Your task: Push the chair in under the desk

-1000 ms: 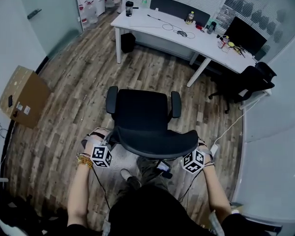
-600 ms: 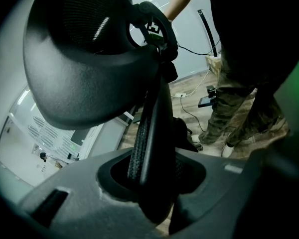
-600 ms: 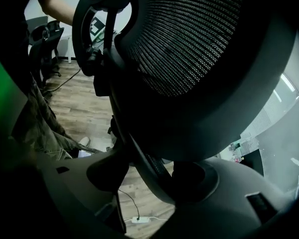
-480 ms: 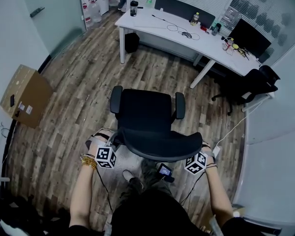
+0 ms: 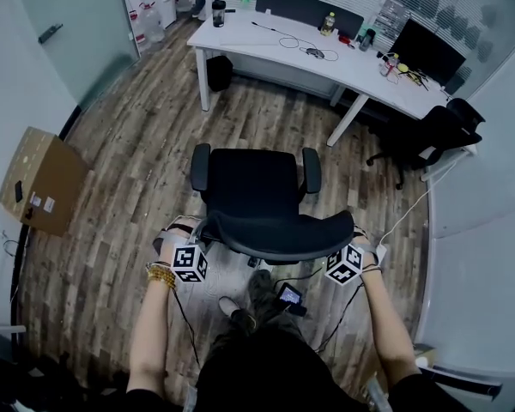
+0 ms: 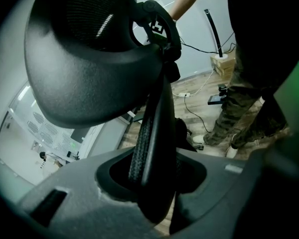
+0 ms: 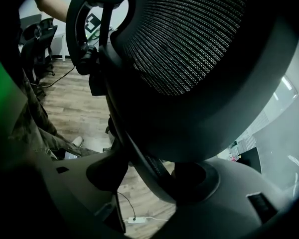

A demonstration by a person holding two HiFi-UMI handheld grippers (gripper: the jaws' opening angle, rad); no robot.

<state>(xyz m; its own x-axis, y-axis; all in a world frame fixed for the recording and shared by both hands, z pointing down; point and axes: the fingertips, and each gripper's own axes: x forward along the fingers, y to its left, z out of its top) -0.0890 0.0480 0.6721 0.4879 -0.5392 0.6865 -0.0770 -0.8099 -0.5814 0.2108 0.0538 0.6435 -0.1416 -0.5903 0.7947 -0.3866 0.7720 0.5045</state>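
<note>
a black office chair (image 5: 253, 200) stood on the wood-plank floor (image 5: 129, 161) in the middle of the room, seen from above over the head of the person behind it. its seat faced the long white desk (image 5: 275, 50) at the far side, and the chair was well apart from that desk, with open floor between them.

the person held the chair's curved backrest (image 5: 279, 237) from behind, one gripper at each end. the left gripper (image 5: 199, 240) was at the backrest's left edge. in the left gripper view the mesh-lined rim ran up between its grey fingers (image 6: 74, 193) and filled the gap; the fingers had just been opening a little, and they gripped the rim. the right gripper (image 5: 348, 243) was at the right edge. in the right gripper view the rim likewise passed between its fingers (image 7: 249, 198), which were clamped on it. both grippers pointed down at a slant, and each carried its marker cube.

a gold bracelet (image 5: 160, 275) sat on the left wrist.

on the desk lay a dark tumbler (image 5: 218, 12), a bottle (image 5: 329, 24), a looped cable (image 5: 296, 45) and a monitor (image 5: 425, 54). a second black chair (image 5: 429, 140) stood by the desk's right end. a cardboard box (image 5: 39, 183) leaned by the left wall.
</note>
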